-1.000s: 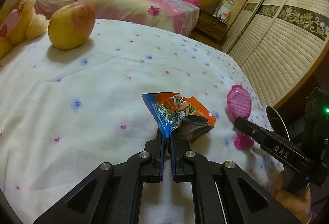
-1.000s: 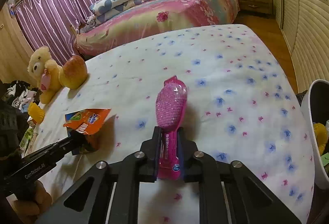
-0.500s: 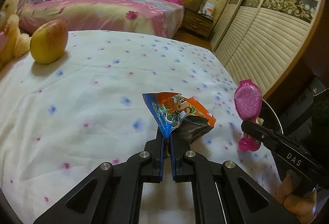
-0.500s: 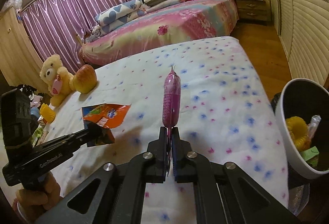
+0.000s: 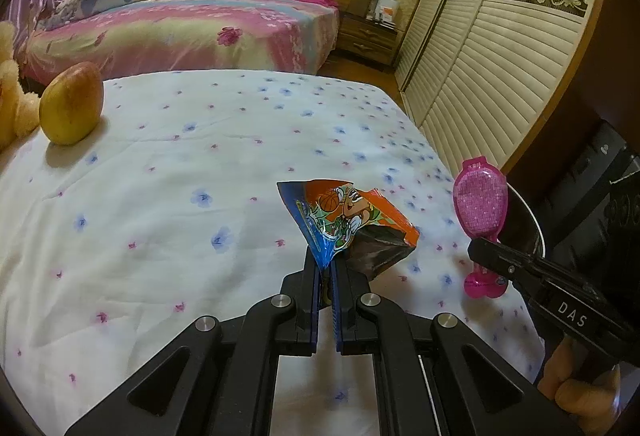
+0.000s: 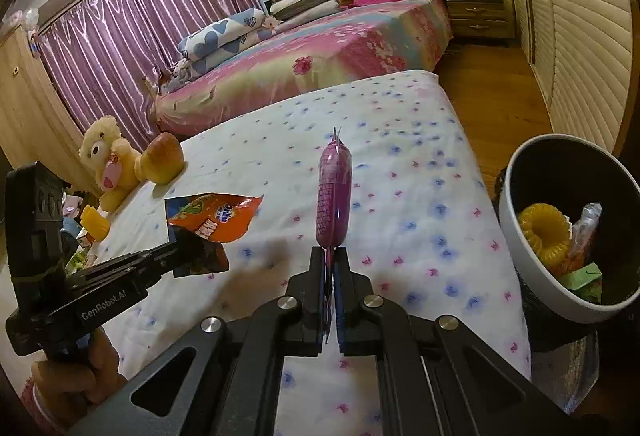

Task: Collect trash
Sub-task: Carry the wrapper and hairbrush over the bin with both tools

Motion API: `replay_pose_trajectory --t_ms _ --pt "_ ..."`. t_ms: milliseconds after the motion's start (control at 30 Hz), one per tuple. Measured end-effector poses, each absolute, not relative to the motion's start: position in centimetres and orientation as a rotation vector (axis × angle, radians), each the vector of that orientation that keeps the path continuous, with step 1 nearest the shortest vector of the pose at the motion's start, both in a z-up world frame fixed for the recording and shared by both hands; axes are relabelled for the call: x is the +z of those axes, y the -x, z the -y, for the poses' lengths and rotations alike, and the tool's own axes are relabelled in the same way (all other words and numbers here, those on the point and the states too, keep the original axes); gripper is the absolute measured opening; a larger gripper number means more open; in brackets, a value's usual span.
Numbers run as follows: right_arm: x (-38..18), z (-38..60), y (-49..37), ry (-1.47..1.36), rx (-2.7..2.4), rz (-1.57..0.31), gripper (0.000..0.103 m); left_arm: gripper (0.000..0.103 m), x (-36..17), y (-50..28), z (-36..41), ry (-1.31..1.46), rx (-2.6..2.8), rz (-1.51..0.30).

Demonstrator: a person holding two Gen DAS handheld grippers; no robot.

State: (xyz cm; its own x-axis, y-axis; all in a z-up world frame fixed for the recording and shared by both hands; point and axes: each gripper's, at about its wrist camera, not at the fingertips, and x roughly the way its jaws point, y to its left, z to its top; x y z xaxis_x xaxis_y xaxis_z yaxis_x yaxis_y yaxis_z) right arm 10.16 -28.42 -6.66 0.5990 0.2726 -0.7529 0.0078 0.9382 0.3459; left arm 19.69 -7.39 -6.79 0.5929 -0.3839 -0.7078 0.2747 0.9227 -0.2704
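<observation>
The right gripper (image 6: 330, 268), jaws clamped on the pink package (image 6: 334, 195), was nearer the bin (image 6: 516, 236) off the bed's (image 6: 420, 163) right edge; the left gripper (image 5: 328, 272) gripped the snack wrapper (image 5: 344, 220).

Plush bear (image 6: 105, 159) and fruit (image 6: 163, 163) side by side on bed's (image 6: 400, 171) far-left edge — bin (image 6: 516, 236) beside bed's right edge.

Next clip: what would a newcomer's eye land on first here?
Two pieces of trash held above the flowered white bedspread: the left gripper pinches an orange snack wrapper, the right gripper a pink blister pack. At the bed's right edge, a white trash bin already holds litter.
</observation>
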Motion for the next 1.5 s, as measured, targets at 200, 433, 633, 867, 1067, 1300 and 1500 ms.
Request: replay_pose_trajectory --t_ms 200,433,633,867,1067,1300,1500 --pt "-6.5 29.4 -9.6 -0.343 0.144 -0.914 0.004 0.004 -6.4 -19.5 8.2 0.122 -0.401 -0.848" --pt "-5.8 30.9 -8.8 -0.352 0.12 -0.898 0.004 0.004 -5.8 -19.3 10.2 0.084 -0.443 -0.836" --pt "-5.5 32.5 -8.0 -0.367 0.088 -0.89 0.004 0.004 -5.6 -19.1 12.2 0.056 -0.483 -0.835" --pt "-5.5 34.8 -7.0 -0.388 0.035 -0.887 0.004 0.004 -5.6 -19.2 15.0 0.028 -0.541 -0.843" --pt "-5.2 37.3 -5.9 -0.404 -0.018 -0.875 0.004 0.004 -5.6 -19.5 17.2 0.02 -0.588 -0.852" --pt "-5.2 39.8 -5.1 -0.425 -0.07 -0.866 0.004 0.004 -5.8 -20.0 20.1 0.0 -0.633 -0.856" --pt "-5.7 41.8 -4.7 -0.443 -0.106 -0.872 0.004 0.004 -5.9 -20.6 22.4 -0.016 -0.658 -0.857"
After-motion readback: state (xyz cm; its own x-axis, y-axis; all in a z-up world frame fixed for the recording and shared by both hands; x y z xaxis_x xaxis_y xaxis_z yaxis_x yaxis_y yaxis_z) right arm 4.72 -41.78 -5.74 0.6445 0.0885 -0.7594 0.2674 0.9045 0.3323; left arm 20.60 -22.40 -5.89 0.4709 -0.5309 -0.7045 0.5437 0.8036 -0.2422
